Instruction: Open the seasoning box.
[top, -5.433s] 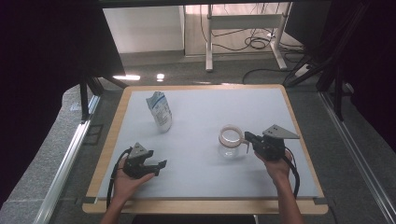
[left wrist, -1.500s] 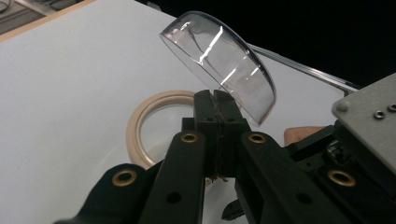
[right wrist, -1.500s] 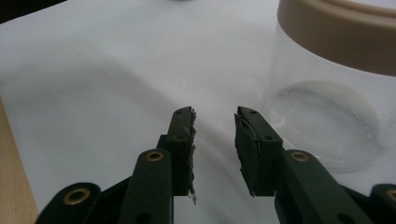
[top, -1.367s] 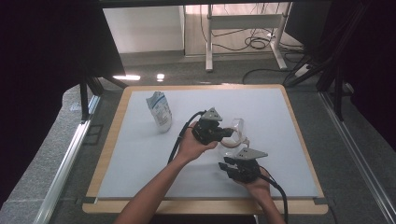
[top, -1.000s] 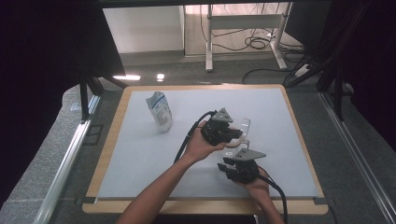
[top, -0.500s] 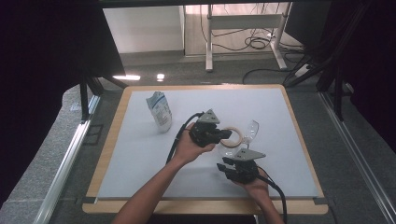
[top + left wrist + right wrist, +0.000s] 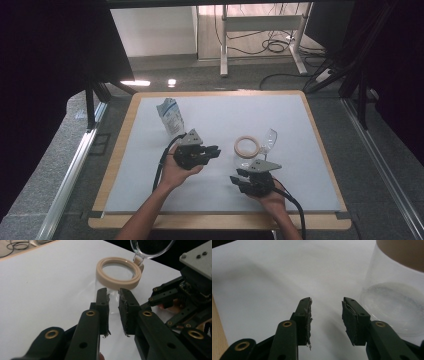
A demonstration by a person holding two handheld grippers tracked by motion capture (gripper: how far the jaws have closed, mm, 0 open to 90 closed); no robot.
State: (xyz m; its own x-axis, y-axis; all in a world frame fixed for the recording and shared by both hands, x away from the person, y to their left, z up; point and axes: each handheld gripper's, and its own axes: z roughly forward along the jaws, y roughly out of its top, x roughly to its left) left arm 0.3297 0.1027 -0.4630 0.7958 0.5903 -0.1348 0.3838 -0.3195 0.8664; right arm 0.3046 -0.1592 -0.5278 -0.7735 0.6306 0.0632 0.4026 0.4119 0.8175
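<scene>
Evidently the glass jar [image 7: 248, 156], right of centre on the counter [image 7: 310, 165], is rigid, slippery and breakable (lid [image 7: 269, 141] open); both grippers [image 7: 212, 152] [image 7: 239, 181] hold nothing, fingers [image 7: 126, 307] having just parted; its wall is best clasped.

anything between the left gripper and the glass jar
Nothing: in the high view only bare white mat separates the left gripper from the glass jar; its jaws hold nothing.

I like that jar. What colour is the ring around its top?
The ring on the jar is pale beige, clearest in the left gripper view.
</scene>
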